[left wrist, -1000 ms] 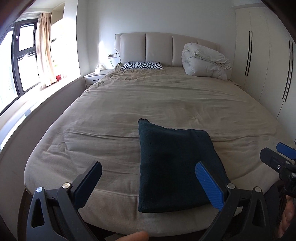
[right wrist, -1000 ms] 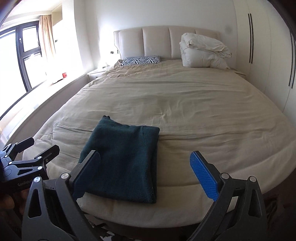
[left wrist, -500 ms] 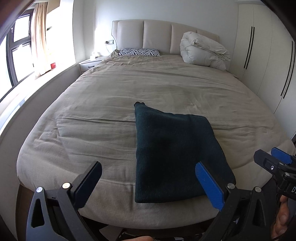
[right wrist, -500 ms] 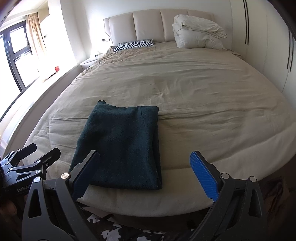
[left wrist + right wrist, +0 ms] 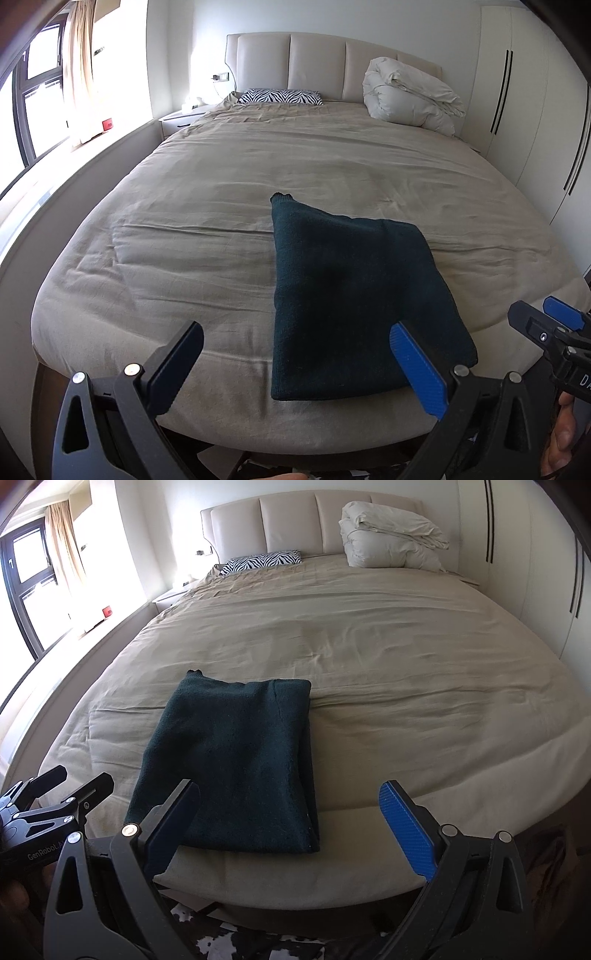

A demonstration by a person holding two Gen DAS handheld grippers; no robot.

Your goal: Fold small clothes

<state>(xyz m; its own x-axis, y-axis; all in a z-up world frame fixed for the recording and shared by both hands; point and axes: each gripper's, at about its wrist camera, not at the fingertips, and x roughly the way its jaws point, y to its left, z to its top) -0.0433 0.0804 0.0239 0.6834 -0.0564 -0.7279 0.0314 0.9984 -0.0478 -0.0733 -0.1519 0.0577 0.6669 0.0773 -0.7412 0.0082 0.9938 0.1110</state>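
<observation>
Dark green knitted cloth [image 5: 354, 295], folded into a flat rectangle, lies on the beige bed cover [image 5: 221, 206] near the foot edge of the bed. In the left wrist view it sits at about 1 o'clock from the left gripper [image 5: 295, 354], whose two fingers are spread wide and hold nothing. In the right wrist view the same cloth [image 5: 236, 760] is at about 11 o'clock from the right gripper [image 5: 291, 816], which is also wide apart and empty. Both grippers hang in front of the bed edge, not touching the cloth. Far at 12 o'clock, a zebra-pattern pillow [image 5: 260, 561] and a rolled white duvet [image 5: 388, 535] rest against the padded cream headboard [image 5: 317, 62].
</observation>
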